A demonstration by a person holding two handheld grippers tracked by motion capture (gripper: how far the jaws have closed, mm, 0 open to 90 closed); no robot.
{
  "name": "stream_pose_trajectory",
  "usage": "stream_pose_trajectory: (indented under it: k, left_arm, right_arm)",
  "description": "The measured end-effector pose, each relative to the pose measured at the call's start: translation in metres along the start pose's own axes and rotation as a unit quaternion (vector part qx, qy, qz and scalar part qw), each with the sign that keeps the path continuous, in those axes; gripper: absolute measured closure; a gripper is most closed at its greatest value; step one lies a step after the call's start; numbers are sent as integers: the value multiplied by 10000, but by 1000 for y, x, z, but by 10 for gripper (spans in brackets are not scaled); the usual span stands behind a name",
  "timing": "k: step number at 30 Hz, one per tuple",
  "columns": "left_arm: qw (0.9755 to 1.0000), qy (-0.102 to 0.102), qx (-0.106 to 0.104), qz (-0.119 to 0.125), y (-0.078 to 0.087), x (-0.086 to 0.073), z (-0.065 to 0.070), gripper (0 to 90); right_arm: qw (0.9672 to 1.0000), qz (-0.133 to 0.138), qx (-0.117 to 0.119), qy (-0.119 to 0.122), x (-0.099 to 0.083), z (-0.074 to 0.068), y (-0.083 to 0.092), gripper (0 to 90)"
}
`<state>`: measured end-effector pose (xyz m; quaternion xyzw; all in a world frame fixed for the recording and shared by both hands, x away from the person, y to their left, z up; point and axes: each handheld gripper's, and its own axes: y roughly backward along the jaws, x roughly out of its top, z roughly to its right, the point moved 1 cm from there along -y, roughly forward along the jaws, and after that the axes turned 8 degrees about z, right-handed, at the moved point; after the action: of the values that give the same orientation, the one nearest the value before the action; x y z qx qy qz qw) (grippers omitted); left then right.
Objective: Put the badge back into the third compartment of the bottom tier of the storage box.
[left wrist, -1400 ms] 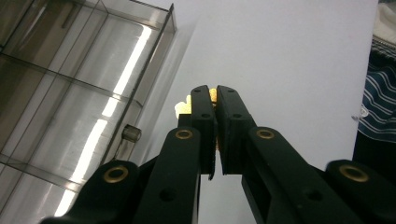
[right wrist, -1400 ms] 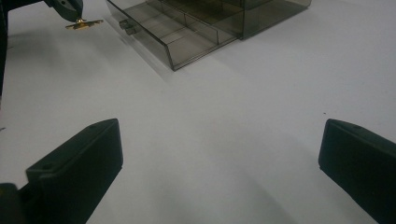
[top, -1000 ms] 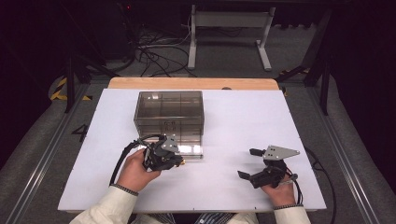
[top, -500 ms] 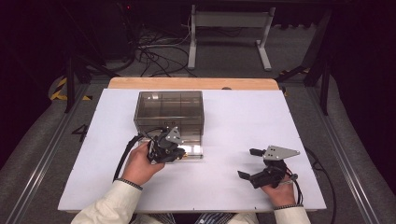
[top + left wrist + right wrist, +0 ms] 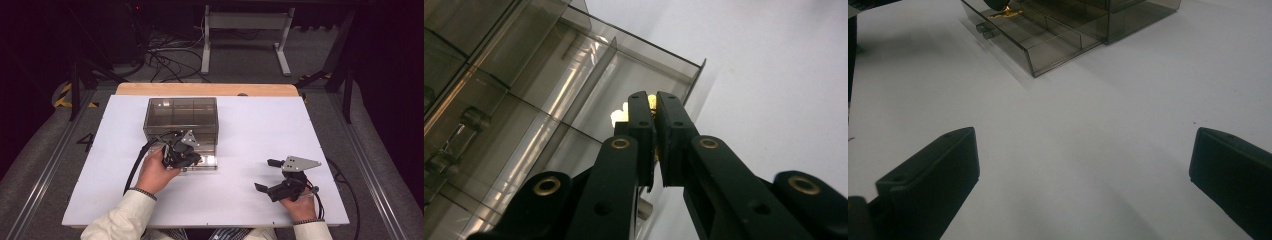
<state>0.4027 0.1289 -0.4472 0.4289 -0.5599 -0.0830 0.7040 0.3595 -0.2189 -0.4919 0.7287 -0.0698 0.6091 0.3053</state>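
While pinched in the left gripper (image 5: 653,107) at centre frame, the small brass piece (image 5: 652,101), judged light and slippery, is best held mid-body; right gripper (image 5: 1083,165) is left gaping.

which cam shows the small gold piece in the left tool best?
Left gripper view: the small gold-coloured piece sits pinched between the left tool's black jaws, over the open smoky clear plastic drawer. Right gripper view shows a distant gold glint; in the high view it's too small to tell.

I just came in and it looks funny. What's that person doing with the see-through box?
A person holds a gripper in each hand. The left gripper has its jaws shut on a small gold piece over the open drawer of the clear box. The right gripper rests open on the white table, apart from the box.
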Motion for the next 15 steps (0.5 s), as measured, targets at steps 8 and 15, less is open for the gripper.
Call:
stream_pose_trajectory:
  k: [8,15]
  left_arm:
    - [9999,139,53,19,-12,2,-6,861]
    - [9995,312,90,47,-17,2,-12,860]
  right_arm:
    - [10000,-3,1,15,0,0,0,3]
    - [10000,-4,-4,19,0,0,0,3]
